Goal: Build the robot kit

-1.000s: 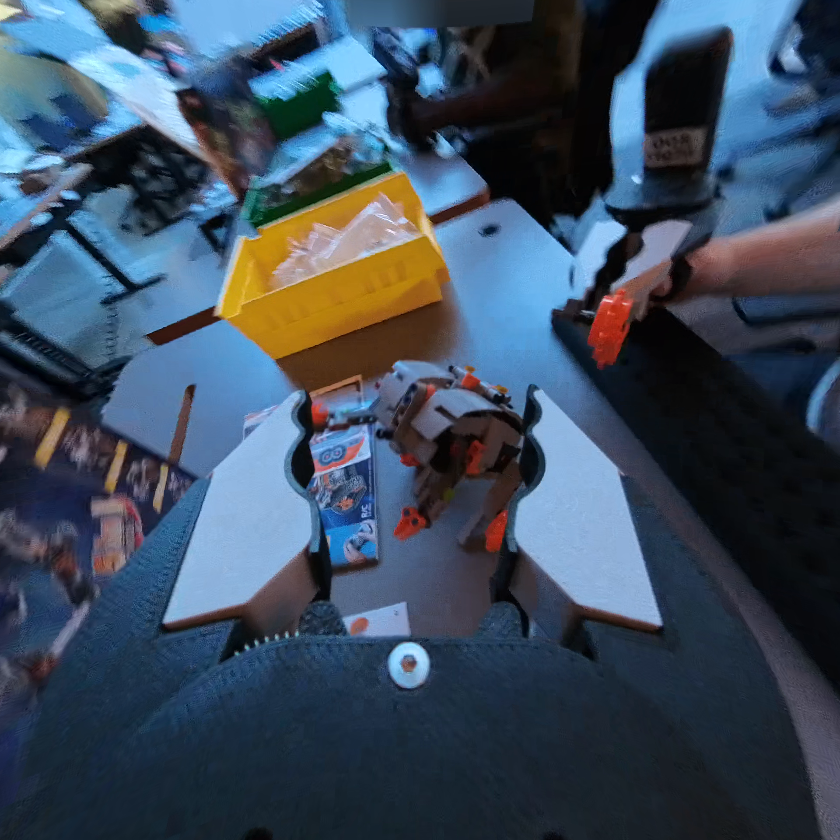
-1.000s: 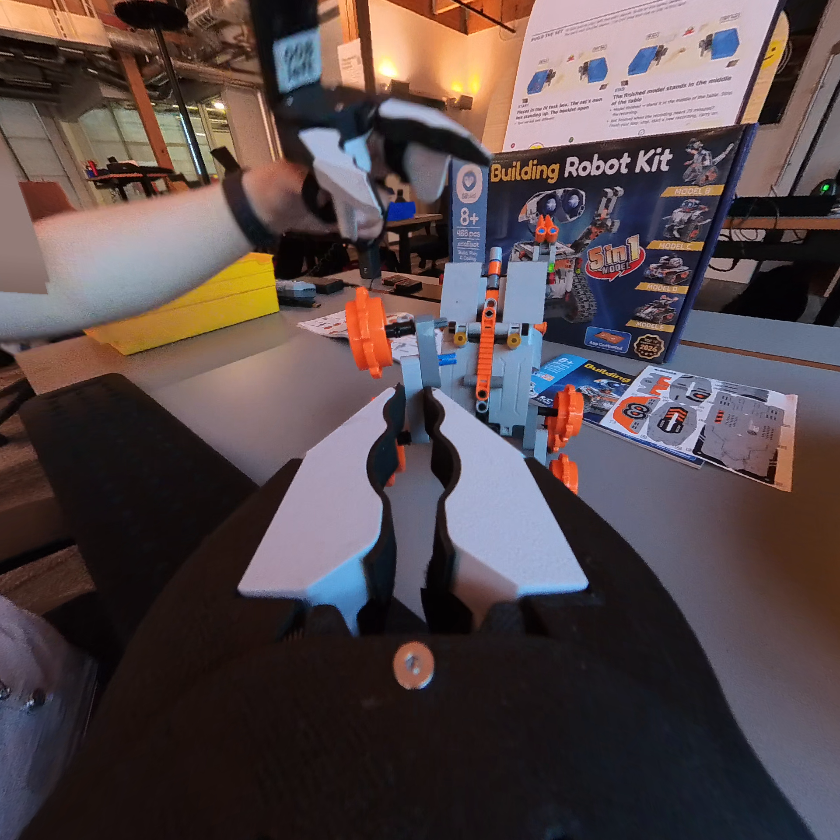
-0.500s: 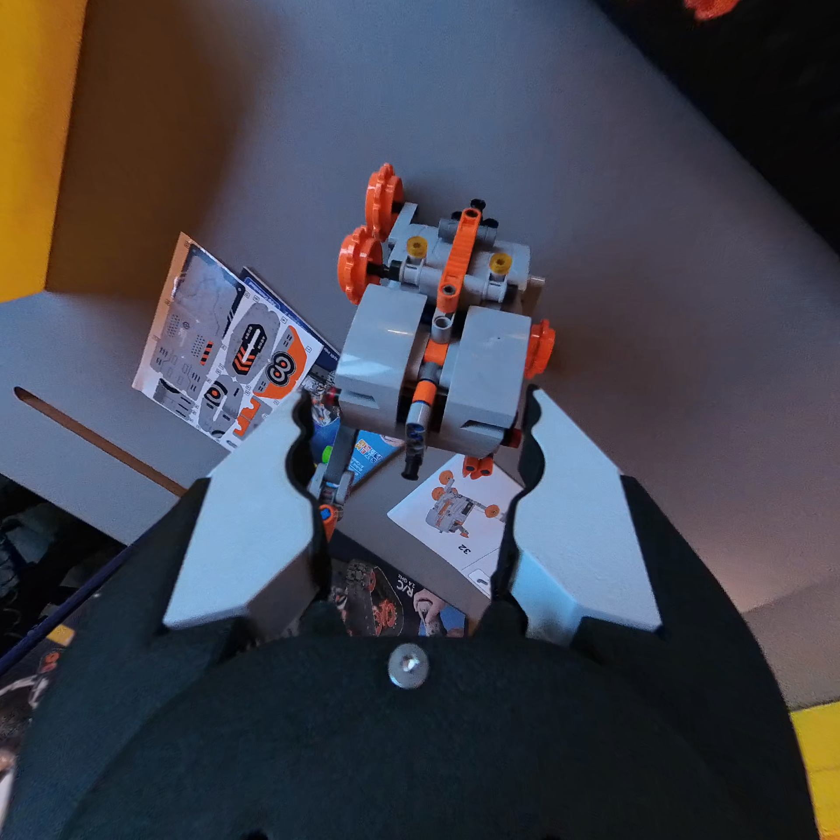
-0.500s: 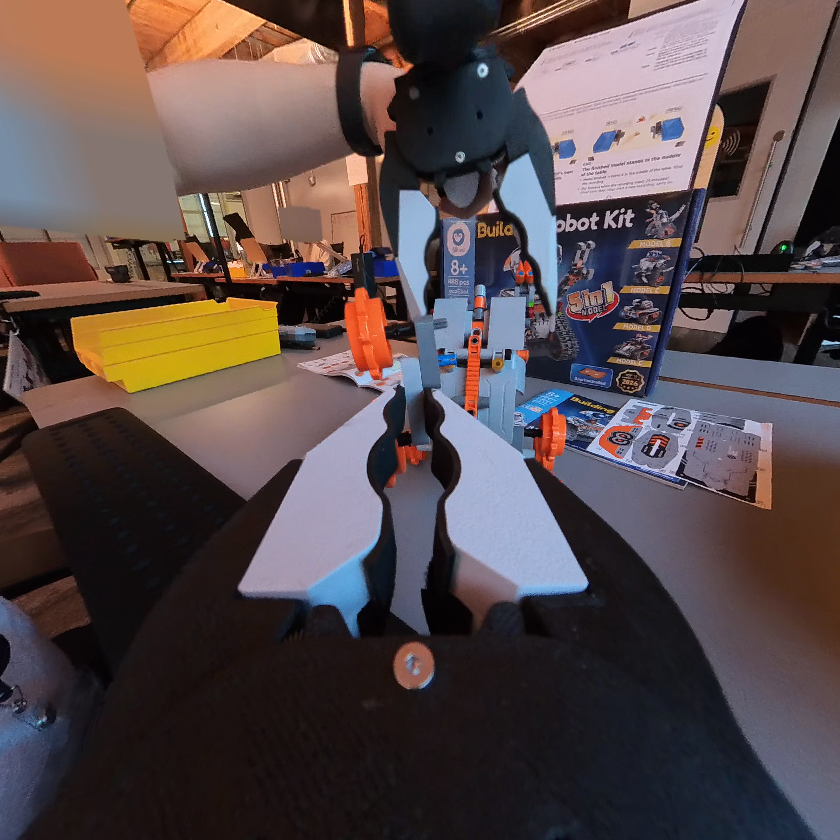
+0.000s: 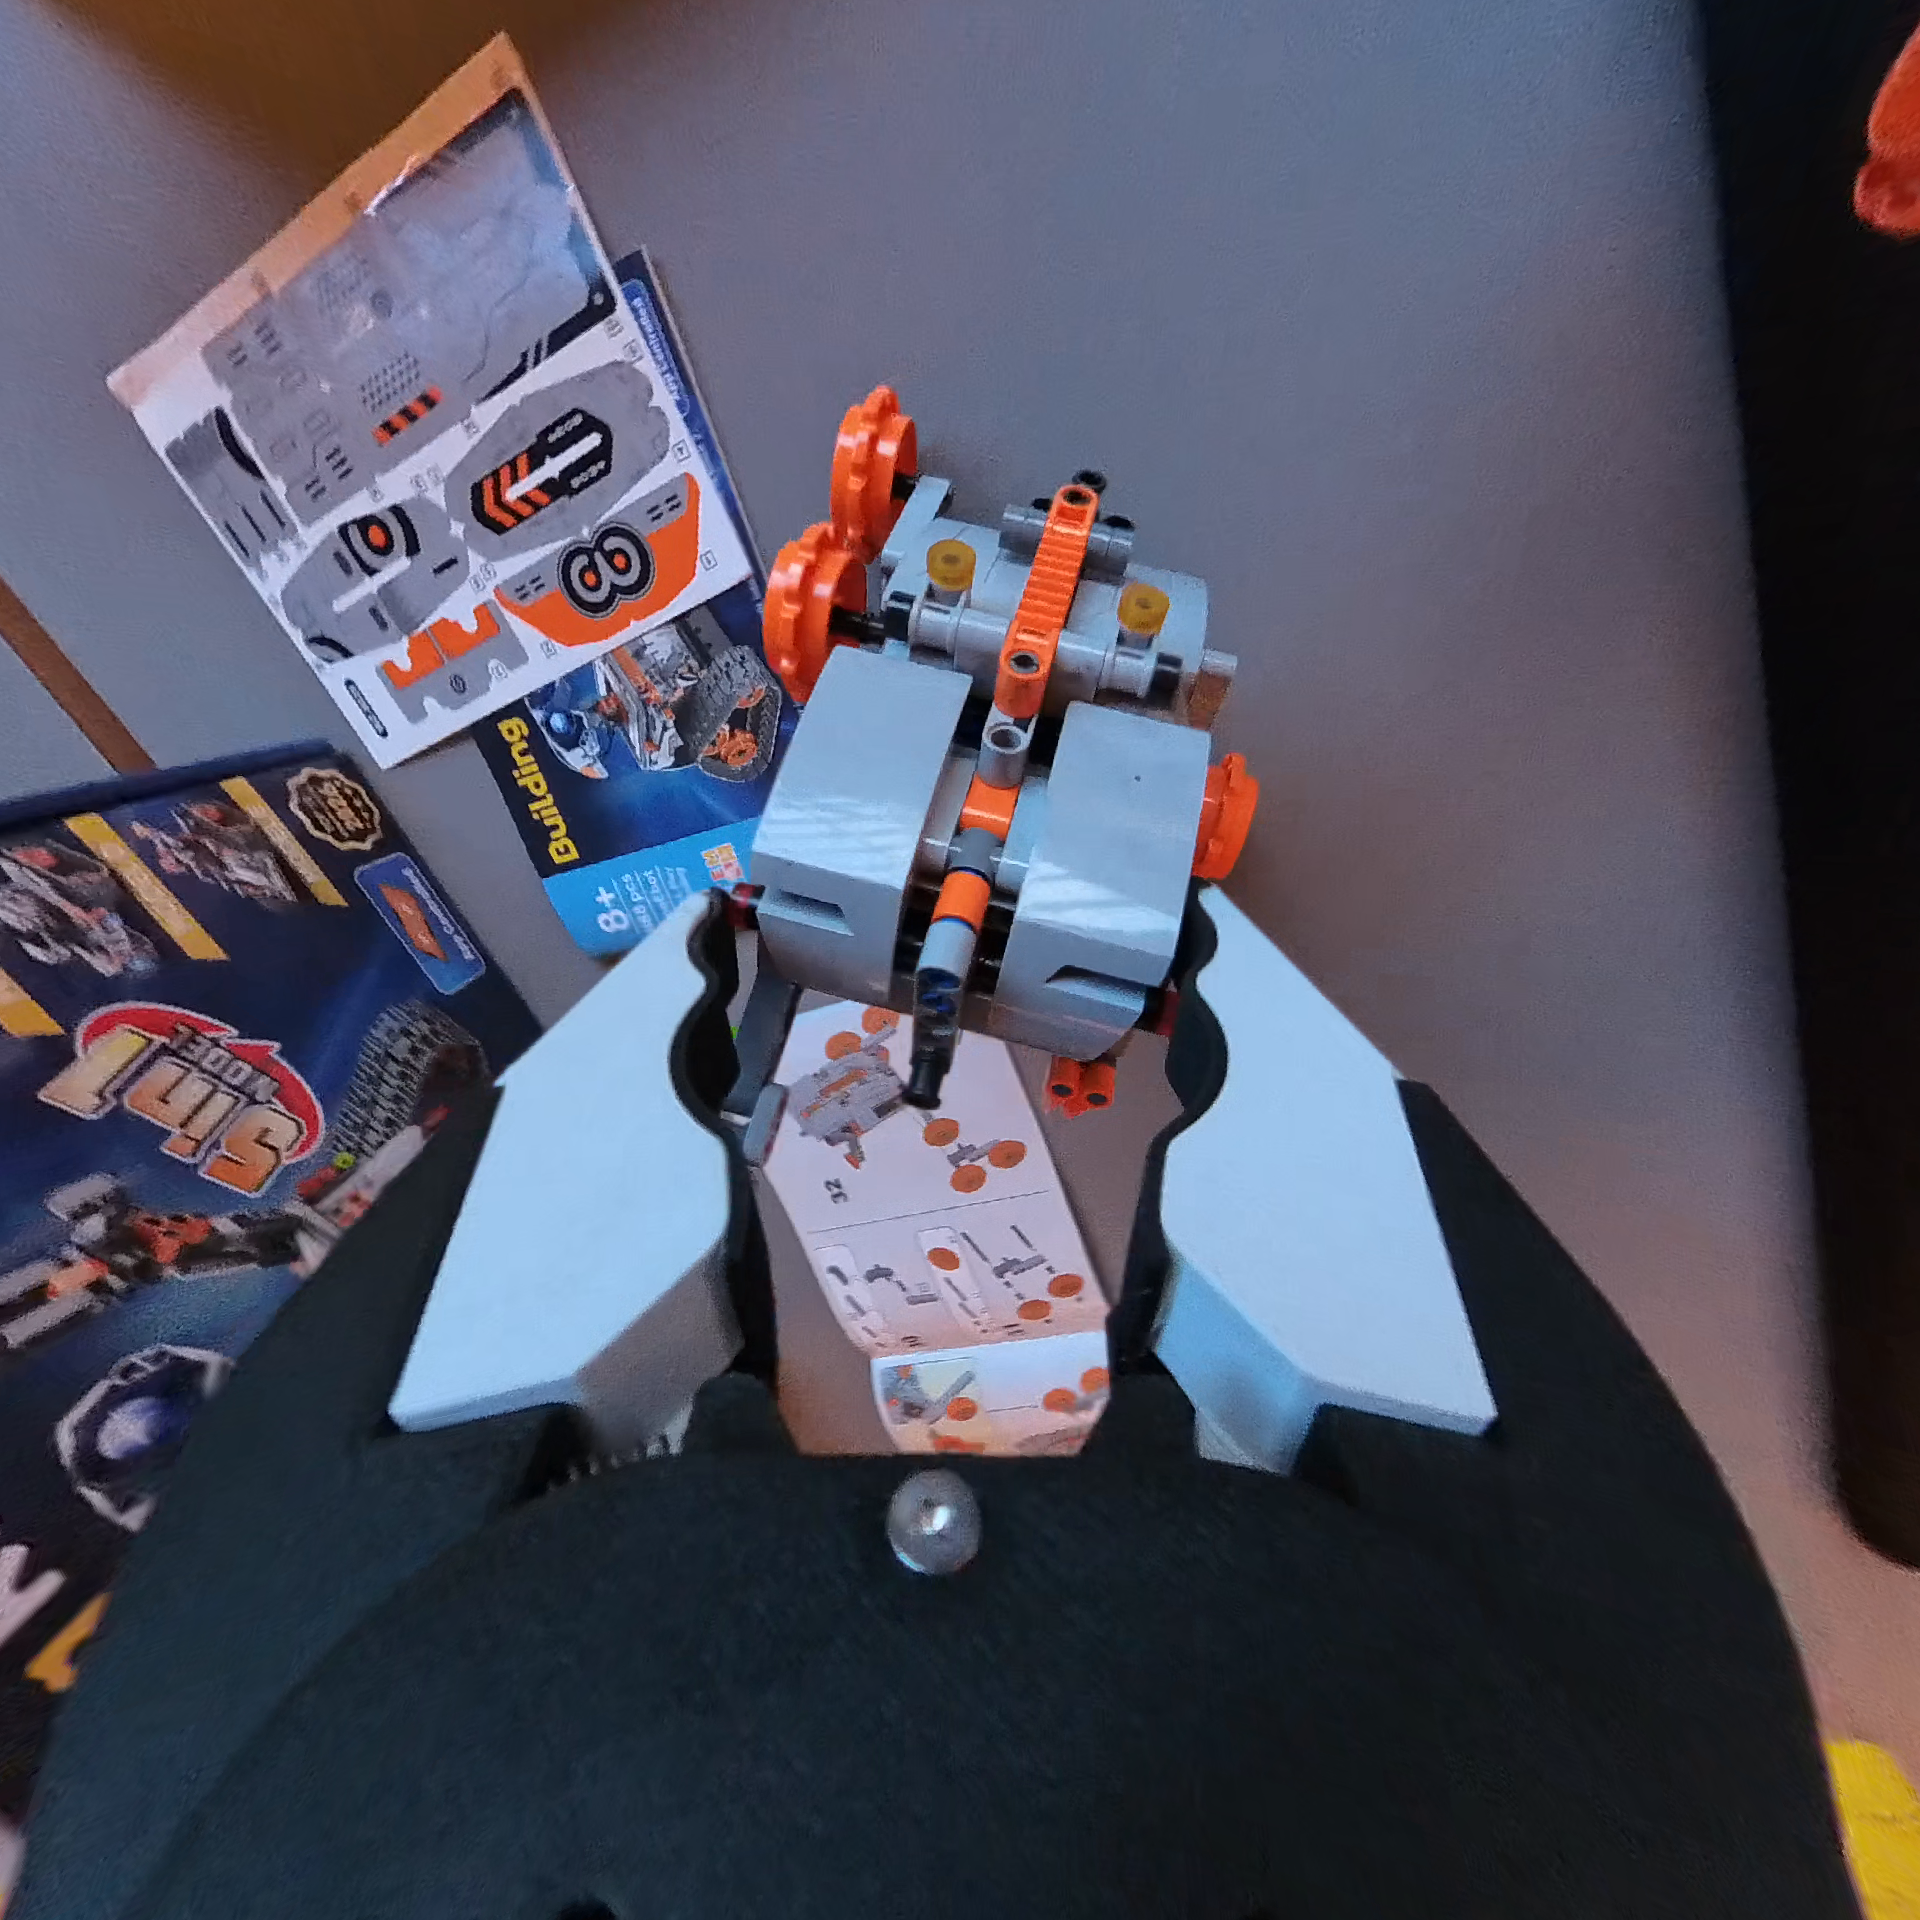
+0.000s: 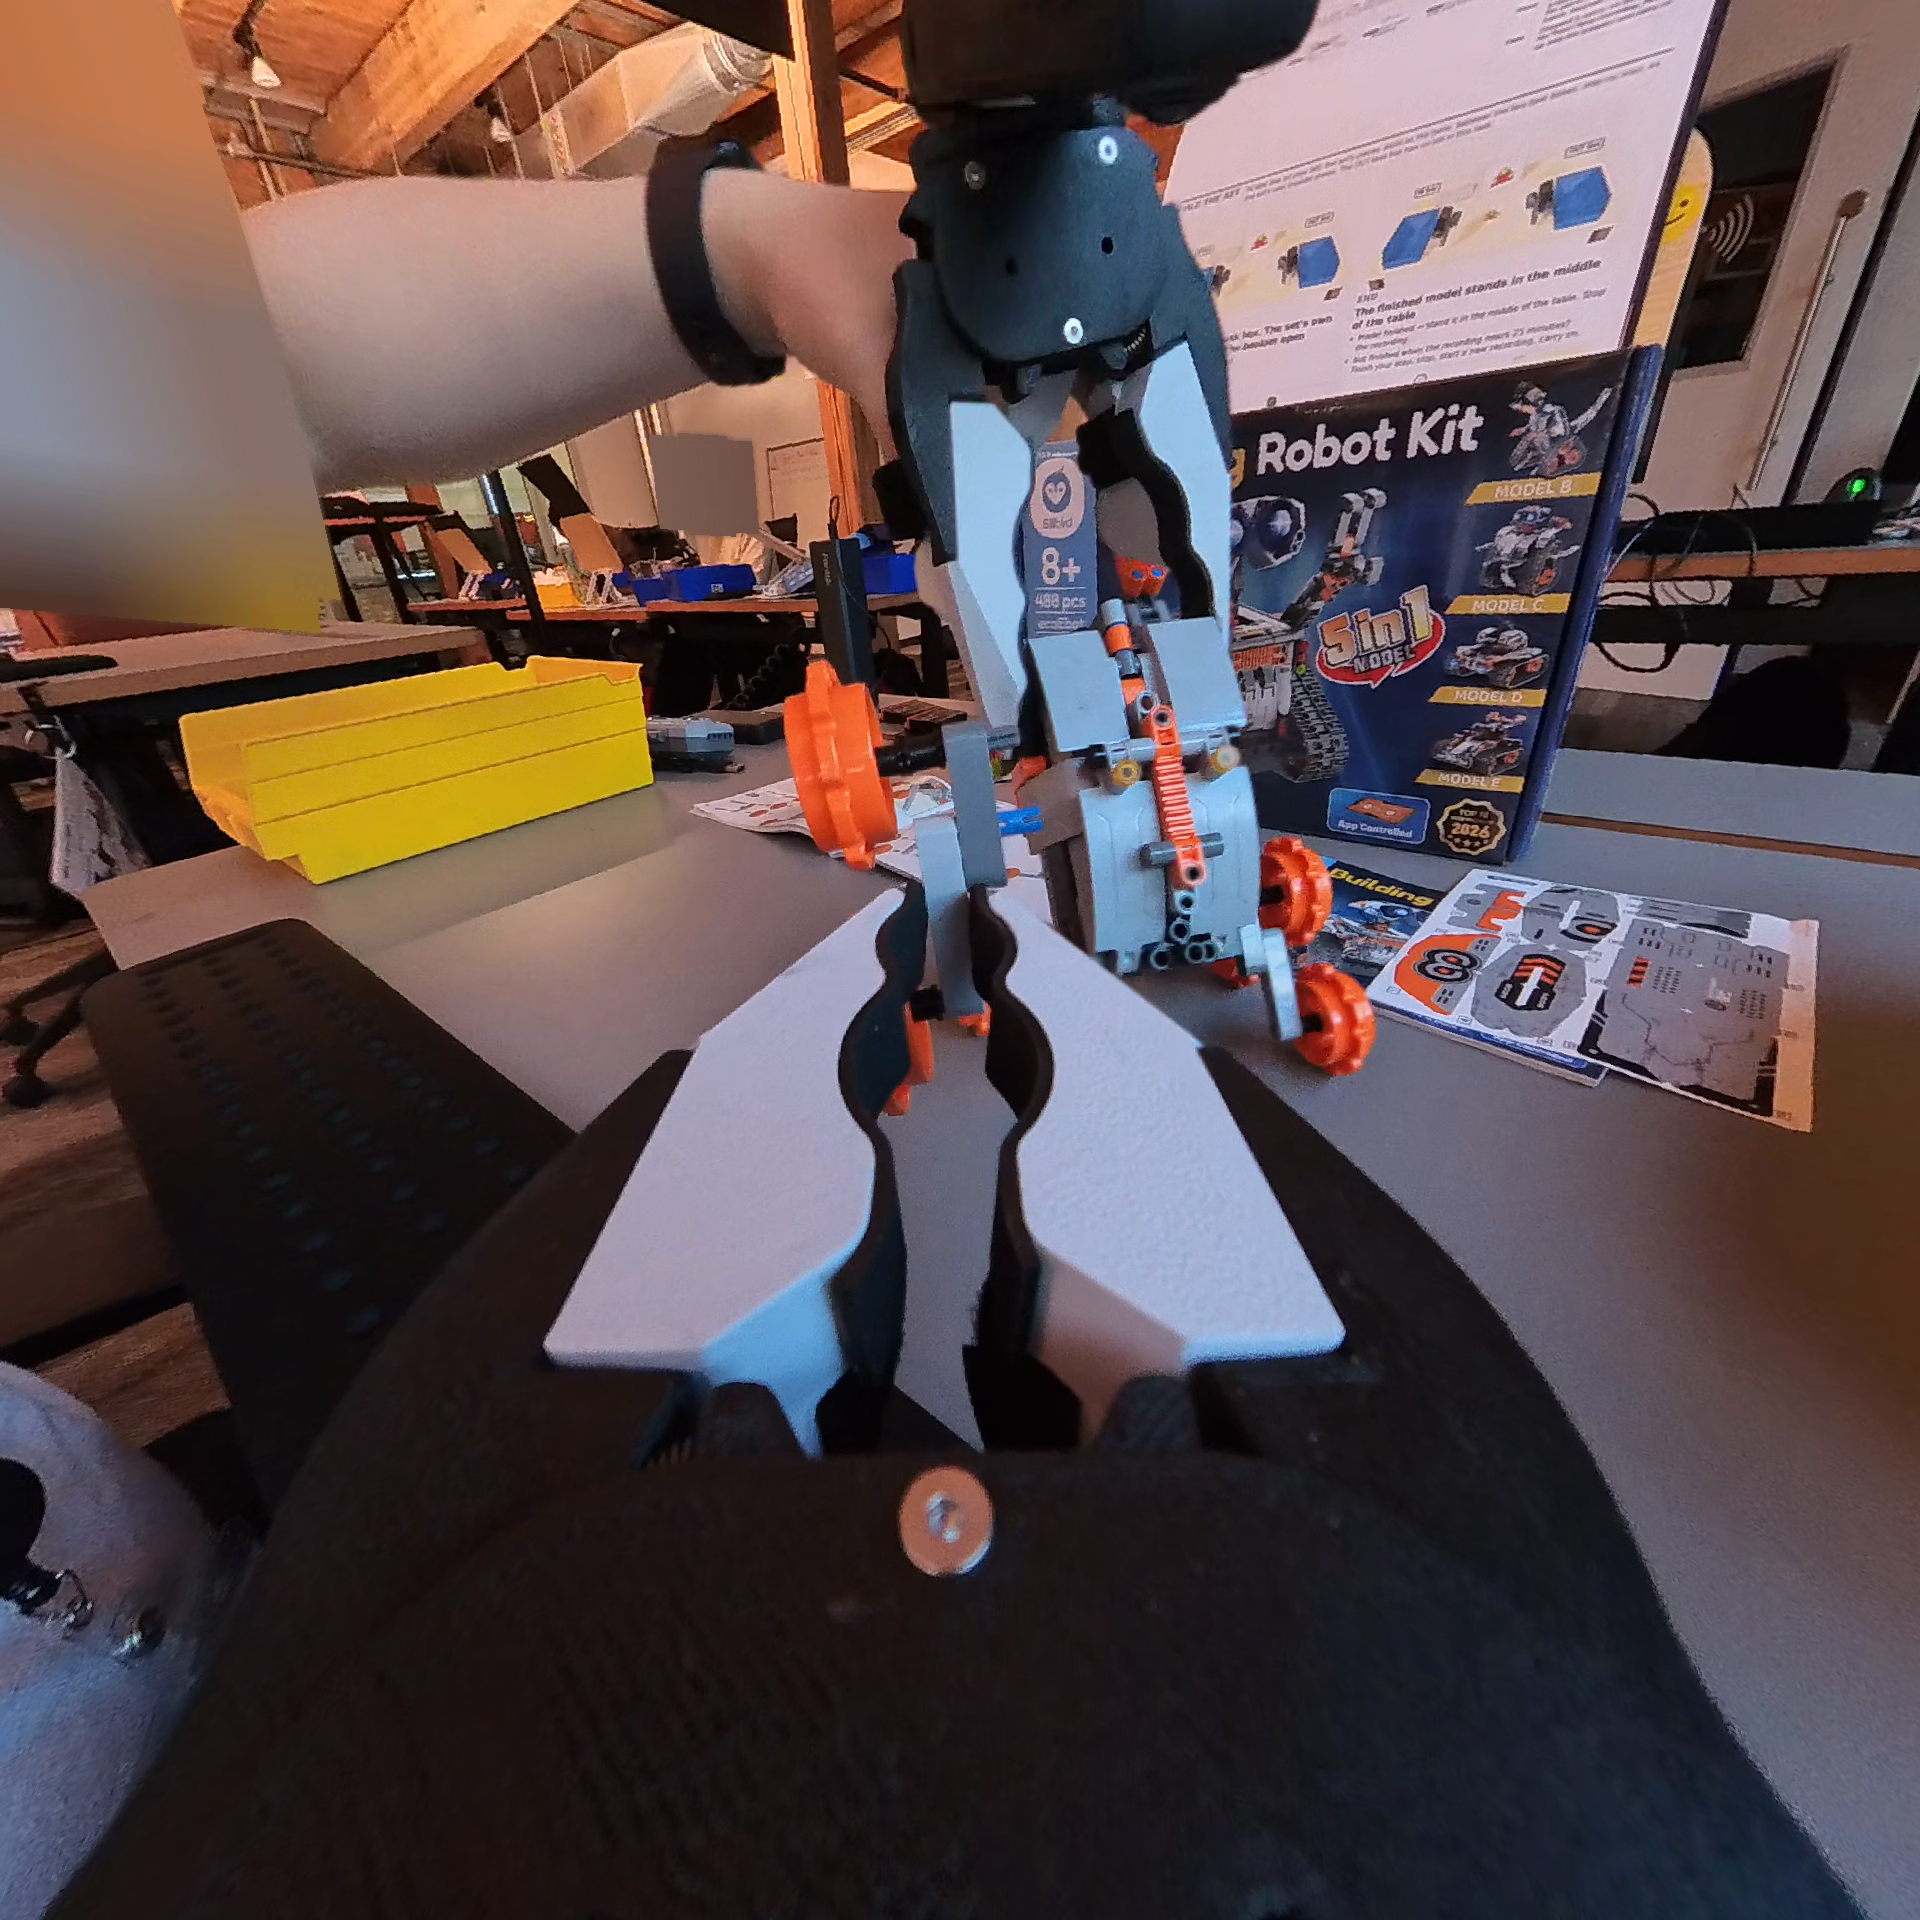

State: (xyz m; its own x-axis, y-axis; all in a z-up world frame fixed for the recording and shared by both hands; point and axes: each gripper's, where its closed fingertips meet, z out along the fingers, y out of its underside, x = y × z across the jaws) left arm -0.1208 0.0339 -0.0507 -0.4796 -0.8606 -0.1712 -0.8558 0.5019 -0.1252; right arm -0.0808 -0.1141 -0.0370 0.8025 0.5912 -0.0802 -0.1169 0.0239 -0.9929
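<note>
A grey and orange brick robot model (image 6: 1153, 852) stands upright on the grey table (image 6: 1558, 1247). My left gripper (image 5: 956, 956) points down over it, open, with its fingers on either side of the model's two top grey blocks (image 5: 977, 831). It also shows in the right wrist view (image 6: 1101, 655), coming down from above on a person's arm. My right gripper (image 6: 948, 935) is shut on a small grey beam piece (image 6: 961, 821) with an orange gear wheel (image 6: 836, 774), held just left of the model and apart from it.
The dark blue kit box (image 6: 1455, 623) stands behind the model. A sticker sheet (image 6: 1621, 977) lies to its right over a blue leaflet. An open instruction booklet (image 5: 935, 1216) lies under the left gripper. A yellow bin (image 6: 416, 758) is at far left. A black perforated mat (image 6: 291, 1091) lies at near left.
My left gripper swung from a side view to straight above the model and came down, so its open fingers now straddle the model's top. My right gripper stayed shut on the gear piece.
</note>
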